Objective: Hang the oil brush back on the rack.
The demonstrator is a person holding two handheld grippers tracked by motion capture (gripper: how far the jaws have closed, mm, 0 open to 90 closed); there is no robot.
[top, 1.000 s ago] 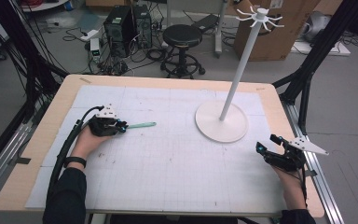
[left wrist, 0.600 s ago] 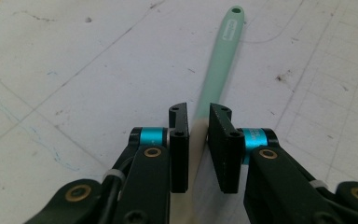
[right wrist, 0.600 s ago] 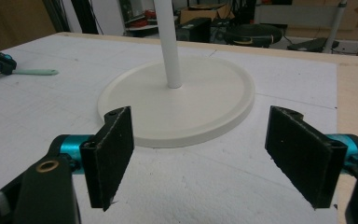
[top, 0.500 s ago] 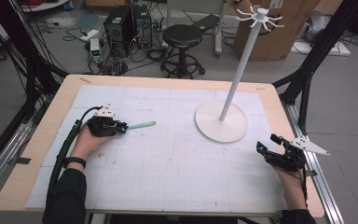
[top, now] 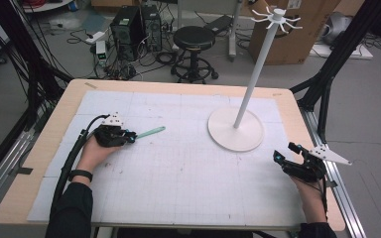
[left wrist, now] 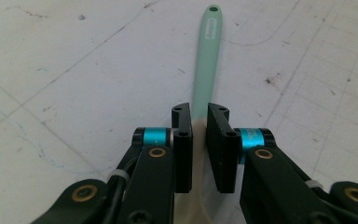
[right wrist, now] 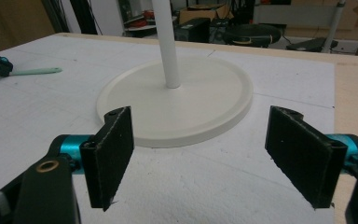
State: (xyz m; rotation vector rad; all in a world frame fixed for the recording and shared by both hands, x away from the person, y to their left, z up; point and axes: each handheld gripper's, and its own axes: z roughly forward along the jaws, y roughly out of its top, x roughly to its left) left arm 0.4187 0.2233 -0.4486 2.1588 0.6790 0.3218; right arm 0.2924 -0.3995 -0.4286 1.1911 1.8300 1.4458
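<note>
Mint spatula (left wrist: 205, 79) clamped in left claw (left wrist: 199, 122); right claw (right wrist: 205, 154) wide apart

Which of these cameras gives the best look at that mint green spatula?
The left gripper view: the spatula runs up the picture's middle, handle hole and label clear, with the left hand-held gripper closed around its pale neck. The high view shows it small and thin. The right gripper view catches just the handle, far off.
</note>
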